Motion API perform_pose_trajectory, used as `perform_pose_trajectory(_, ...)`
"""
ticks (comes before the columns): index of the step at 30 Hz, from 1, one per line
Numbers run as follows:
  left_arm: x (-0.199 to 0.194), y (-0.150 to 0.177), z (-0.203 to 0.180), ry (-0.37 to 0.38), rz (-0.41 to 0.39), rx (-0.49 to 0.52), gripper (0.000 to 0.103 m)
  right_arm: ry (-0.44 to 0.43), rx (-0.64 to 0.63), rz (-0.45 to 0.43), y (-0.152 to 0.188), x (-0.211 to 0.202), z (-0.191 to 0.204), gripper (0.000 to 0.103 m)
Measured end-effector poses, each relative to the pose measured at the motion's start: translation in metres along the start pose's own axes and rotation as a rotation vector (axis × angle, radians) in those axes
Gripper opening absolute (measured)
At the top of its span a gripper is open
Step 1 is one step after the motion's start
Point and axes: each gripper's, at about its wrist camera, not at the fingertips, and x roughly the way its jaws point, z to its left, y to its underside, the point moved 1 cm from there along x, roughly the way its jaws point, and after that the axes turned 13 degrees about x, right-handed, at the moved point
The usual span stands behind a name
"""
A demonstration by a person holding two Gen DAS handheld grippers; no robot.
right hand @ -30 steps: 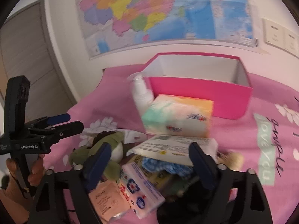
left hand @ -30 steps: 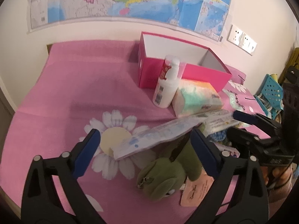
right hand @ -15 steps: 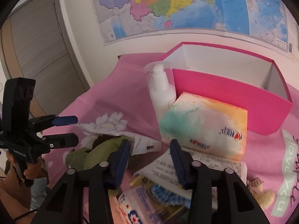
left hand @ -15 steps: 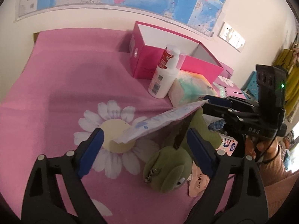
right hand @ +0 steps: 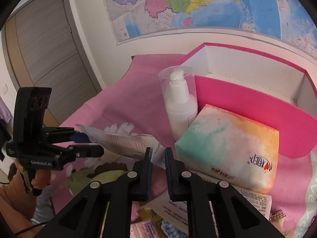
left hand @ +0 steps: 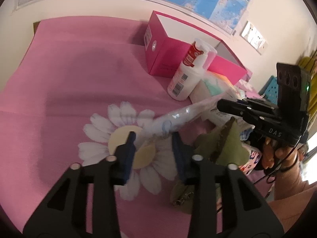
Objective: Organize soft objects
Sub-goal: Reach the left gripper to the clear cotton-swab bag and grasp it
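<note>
A flat white plastic packet (left hand: 178, 117) stretches between both grippers above the pink cloth. My right gripper (right hand: 157, 154) is shut on its near end (right hand: 156, 154); in the left wrist view that gripper (left hand: 227, 105) pinches the packet's far end. My left gripper (left hand: 152, 138) is narrowed around the packet's other end; in the right wrist view (right hand: 85, 138) its fingers straddle the packet's tip (right hand: 95, 133). A green plush toy (left hand: 223, 142) lies under the packet. The pink box (right hand: 247, 107) stands open behind a tissue pack (right hand: 227, 148) and a lotion bottle (right hand: 180, 103).
Pink flowered cloth (left hand: 79, 79) covers the surface. Small packets and leaflets (right hand: 208, 204) lie at the front right. A wall with a map (right hand: 198, 4) is behind the box. A door (right hand: 49, 49) is at the left.
My right gripper has shut on the packet's end and lifted it. My left gripper has narrowed and moved in onto the packet's other end.
</note>
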Motion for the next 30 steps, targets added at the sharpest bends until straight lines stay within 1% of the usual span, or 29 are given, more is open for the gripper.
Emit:
perform_pose_trajectory(3, -0.001, -0.004, 0.0, 0.013, -0.001, -0.006, 0.03, -0.005, 0.012, -0.018, -0.002, -0.003, -0.002, 0.008)
perform_pose_trajectory(7, -0.009, -0.015, -0.01, 0.019, -0.032, 0.019, 0.029, -0.024, 0.031, -0.032, -0.007, -0.015, -0.004, 0.008)
perform_pose_trajectory(9, -0.016, -0.026, -0.02, 0.038, -0.062, 0.046, 0.028, -0.023, 0.021, -0.049, -0.009, -0.023, -0.002, 0.006)
perform_pose_trajectory(11, -0.024, -0.036, -0.032, 0.041, -0.092, 0.089, 0.028, -0.063, 0.015, -0.069, -0.012, -0.034, 0.001, 0.005)
perform_pose_trajectory(14, -0.023, -0.045, -0.043, 0.026, -0.1, 0.137, 0.028, -0.07, -0.034, -0.126, -0.014, -0.051, 0.008, 0.005)
perform_pose_trajectory(16, -0.014, -0.046, -0.04, 0.019, -0.083, 0.129, 0.029, -0.046, -0.039, -0.131, -0.017, -0.052, 0.01, 0.006)
perform_pose_trajectory(17, -0.011, -0.045, -0.036, 0.012, -0.076, 0.117, 0.03, -0.019, -0.025, -0.134, -0.016, -0.051, 0.004, 0.007)
perform_pose_trajectory(18, -0.009, -0.042, -0.029, 0.006, -0.071, 0.095, 0.032, -0.014, -0.011, -0.129, -0.017, -0.049, 0.0, 0.008)
perform_pose_trajectory(19, -0.007, -0.04, -0.023, 0.008, -0.065, 0.07, 0.034, -0.012, 0.015, -0.113, -0.015, -0.048, -0.008, 0.016)
perform_pose_trajectory(20, -0.007, -0.036, -0.018, 0.011, -0.061, 0.048, 0.035, -0.004, 0.043, -0.088, -0.014, -0.043, -0.014, 0.022)
perform_pose_trajectory(21, -0.008, -0.032, -0.013, 0.014, -0.061, 0.036, 0.036, 0.009, 0.055, -0.068, -0.012, -0.039, -0.018, 0.032)
perform_pose_trajectory(22, -0.009, -0.027, -0.01, 0.015, -0.062, 0.034, 0.042, 0.02, 0.051, -0.054, -0.009, -0.034, -0.018, 0.038)
perform_pose_trajectory(24, -0.009, -0.02, -0.006, 0.015, -0.058, 0.029, 0.051, 0.033, 0.027, -0.034, -0.005, -0.026, -0.016, 0.041)
perform_pose_trajectory(28, -0.006, -0.011, -0.003, 0.016, -0.04, 0.026, 0.052, 0.034, 0.009, 0.006, -0.009, -0.007, -0.012, 0.042)
perform_pose_trajectory(30, -0.003, -0.008, -0.002, 0.034, -0.033, 0.027, 0.052, 0.041, -0.015, 0.014, -0.012, 0.001, -0.007, 0.042)
